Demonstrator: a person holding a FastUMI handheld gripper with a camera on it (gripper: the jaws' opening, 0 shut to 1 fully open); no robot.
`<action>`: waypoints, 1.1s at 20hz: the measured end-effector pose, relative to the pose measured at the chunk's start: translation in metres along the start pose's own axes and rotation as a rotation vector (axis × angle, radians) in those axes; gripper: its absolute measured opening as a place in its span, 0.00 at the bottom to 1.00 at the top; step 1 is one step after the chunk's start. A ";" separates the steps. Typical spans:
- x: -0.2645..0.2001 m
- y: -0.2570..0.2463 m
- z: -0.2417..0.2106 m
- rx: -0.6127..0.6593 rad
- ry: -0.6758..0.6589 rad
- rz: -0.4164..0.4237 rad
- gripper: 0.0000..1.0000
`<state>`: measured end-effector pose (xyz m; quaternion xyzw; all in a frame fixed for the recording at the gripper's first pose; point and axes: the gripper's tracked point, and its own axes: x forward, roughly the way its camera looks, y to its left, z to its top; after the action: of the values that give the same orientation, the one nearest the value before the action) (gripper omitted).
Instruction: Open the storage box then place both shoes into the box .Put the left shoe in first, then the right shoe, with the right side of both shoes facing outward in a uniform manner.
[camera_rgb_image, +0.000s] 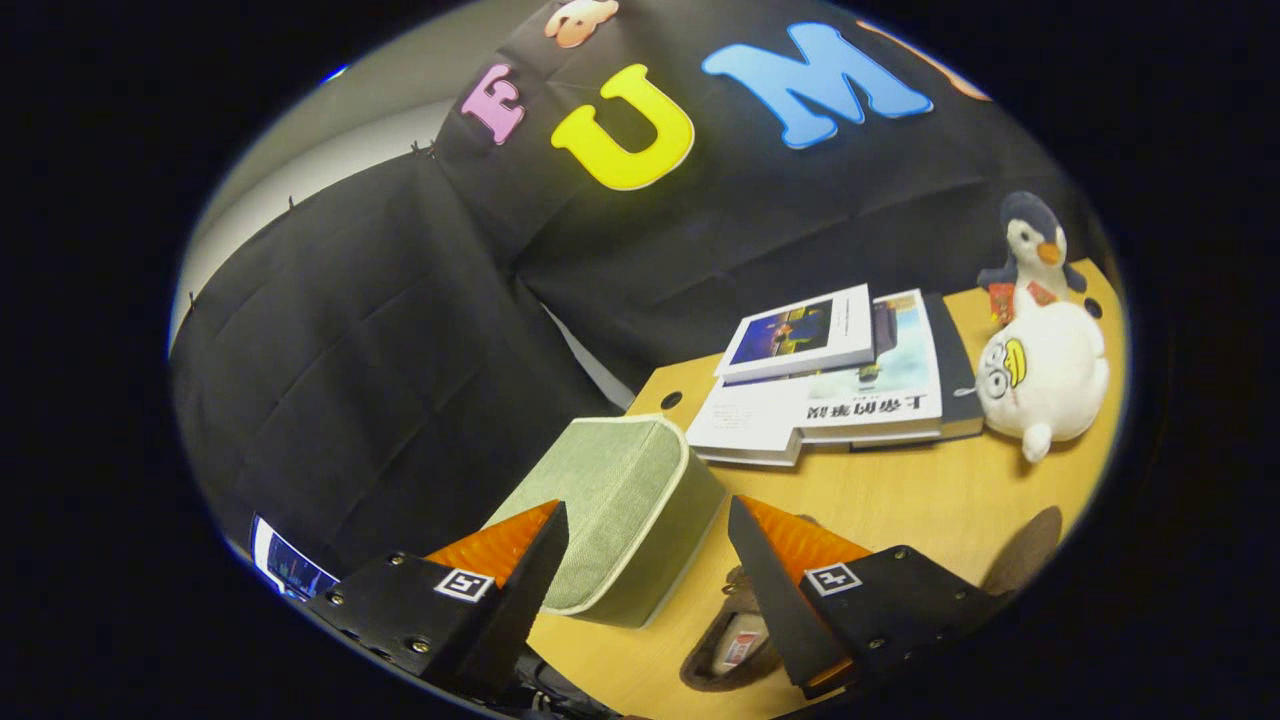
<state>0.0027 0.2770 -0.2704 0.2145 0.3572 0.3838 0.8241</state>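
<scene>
Tabletop (900, 500); storage box (620, 500) between open hand-held gripper (645, 525) fingers

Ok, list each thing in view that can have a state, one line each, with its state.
storage box: lid closed, on the table between the fingers.
gripper: open, holding nothing.
shoe: on the table beneath the fingers, outside the box.
books: closed, stacked flat beyond the box.
white plush: resting beside the books.
penguin plush: upright behind it.

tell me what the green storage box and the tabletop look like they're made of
Storage box: woven fabric, matte, judging by the visible weave and the pale piped edge. Tabletop: light wood or wood-look laminate, smooth with faint grain; which one is unclear. The gripper is open, its fingers either side of the box.
</scene>
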 end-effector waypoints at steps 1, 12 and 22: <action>0.010 0.000 -0.008 0.040 0.029 0.025 0.97; 0.085 0.004 -0.066 0.379 0.234 0.258 0.97; 0.107 0.017 -0.067 0.568 0.262 0.325 0.72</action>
<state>-0.0081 0.3765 -0.3493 0.4381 0.5137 0.4196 0.6067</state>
